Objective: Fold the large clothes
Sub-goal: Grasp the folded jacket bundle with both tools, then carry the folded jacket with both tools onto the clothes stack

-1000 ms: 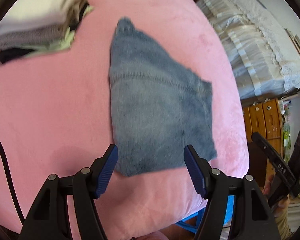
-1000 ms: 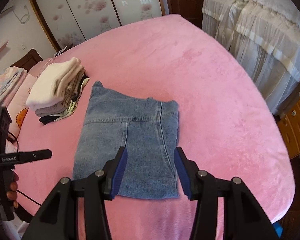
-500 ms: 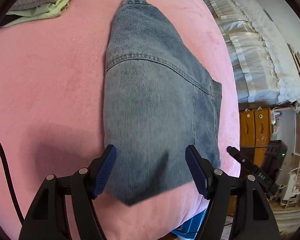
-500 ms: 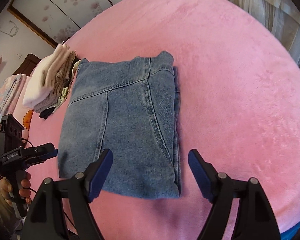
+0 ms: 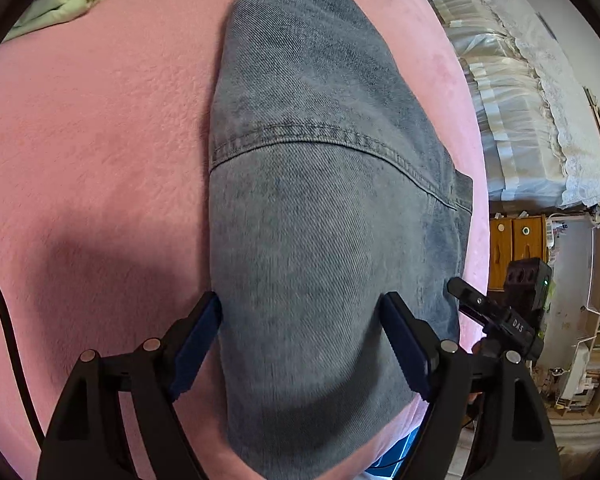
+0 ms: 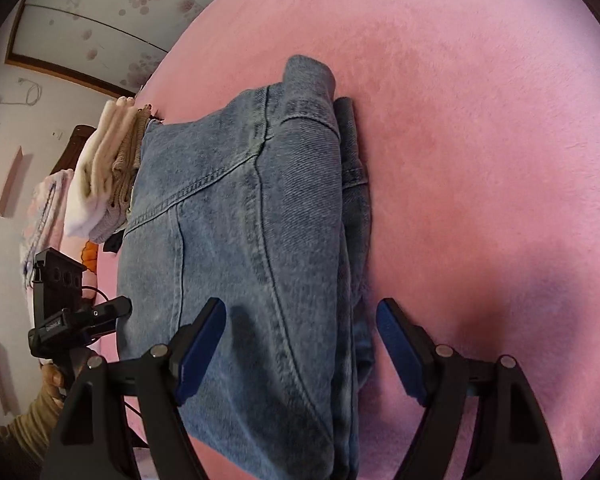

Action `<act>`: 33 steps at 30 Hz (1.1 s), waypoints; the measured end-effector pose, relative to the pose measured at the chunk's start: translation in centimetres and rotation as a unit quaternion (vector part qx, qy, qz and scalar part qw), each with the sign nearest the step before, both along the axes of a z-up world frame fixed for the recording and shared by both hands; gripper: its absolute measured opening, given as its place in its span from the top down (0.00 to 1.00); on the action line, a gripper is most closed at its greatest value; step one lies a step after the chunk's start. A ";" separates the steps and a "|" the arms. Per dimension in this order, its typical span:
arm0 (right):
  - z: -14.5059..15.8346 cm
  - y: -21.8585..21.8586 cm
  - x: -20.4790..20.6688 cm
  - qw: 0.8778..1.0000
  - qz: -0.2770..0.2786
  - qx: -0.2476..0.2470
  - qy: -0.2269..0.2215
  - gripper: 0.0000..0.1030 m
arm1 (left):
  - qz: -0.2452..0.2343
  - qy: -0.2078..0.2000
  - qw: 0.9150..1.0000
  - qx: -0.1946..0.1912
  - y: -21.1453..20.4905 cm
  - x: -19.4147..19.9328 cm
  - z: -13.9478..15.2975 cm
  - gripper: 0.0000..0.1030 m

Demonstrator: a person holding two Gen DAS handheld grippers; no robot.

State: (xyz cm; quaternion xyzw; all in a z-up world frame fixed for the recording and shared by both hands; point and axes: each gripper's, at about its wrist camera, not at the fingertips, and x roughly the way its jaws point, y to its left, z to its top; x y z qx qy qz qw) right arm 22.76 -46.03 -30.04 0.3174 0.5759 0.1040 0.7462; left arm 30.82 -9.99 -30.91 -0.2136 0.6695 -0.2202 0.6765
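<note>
Folded jeans (image 5: pixel 320 208) lie on the pink bed (image 5: pixel 100 140), near its front edge, long axis running away from both grippers. Left gripper (image 5: pixel 300 336): jaws spread, straddling the near left corner. Right gripper (image 6: pixel 300 340): jaws spread over the near right edge, where stacked layers show. Both equally near. Denim faded blue, seams visible, thick and flat.

pink blanket (image 6: pixel 480 140), wooden drawers (image 5: pixel 516 240)
</note>
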 end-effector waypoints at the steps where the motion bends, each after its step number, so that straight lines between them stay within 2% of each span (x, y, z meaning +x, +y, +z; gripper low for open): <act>1: -0.3 -0.2 0.2 1.000 -0.002 0.010 -0.003 0.24 | -0.003 0.000 1.000 0.000 -0.2 0.3 -0.2 0.22; 8: -0.9 0.7 2.4 0.998 0.032 0.052 -0.034 0.23 | -0.019 0.005 1.000 -0.011 -0.6 1.6 -1.3 0.15; 14: -1.5 2.9 4.6 0.995 0.084 0.045 -0.040 0.23 | -0.029 0.010 0.999 -0.021 -1.6 2.5 -2.4 0.10; 18: -1.6 3.2 4.8 0.994 0.095 0.041 -0.038 0.23 | -0.030 0.016 0.999 -0.023 -2.2 2.8 -3.0 0.07; 21: -1.5 3.1 4.6 0.994 0.096 0.026 -0.039 0.29 | -0.032 0.017 0.999 -0.014 -2.4 2.7 -2.8 0.06; 25: -1.4 2.8 4.5 0.996 0.081 0.024 -0.036 0.48 | -0.036 0.011 0.999 0.025 -3.7 2.8 -2.4 0.07; 28: -0.9 2.7 4.3 0.997 0.072 0.020 -0.034 0.60 | -0.034 0.006 0.998 0.058 -4.5 2.6 -1.9 0.13; 33: 0.6 3.6 4.2 0.996 0.073 -0.003 -0.041 0.73 | -0.027 -0.015 0.996 0.088 -5.3 1.8 -0.4 0.34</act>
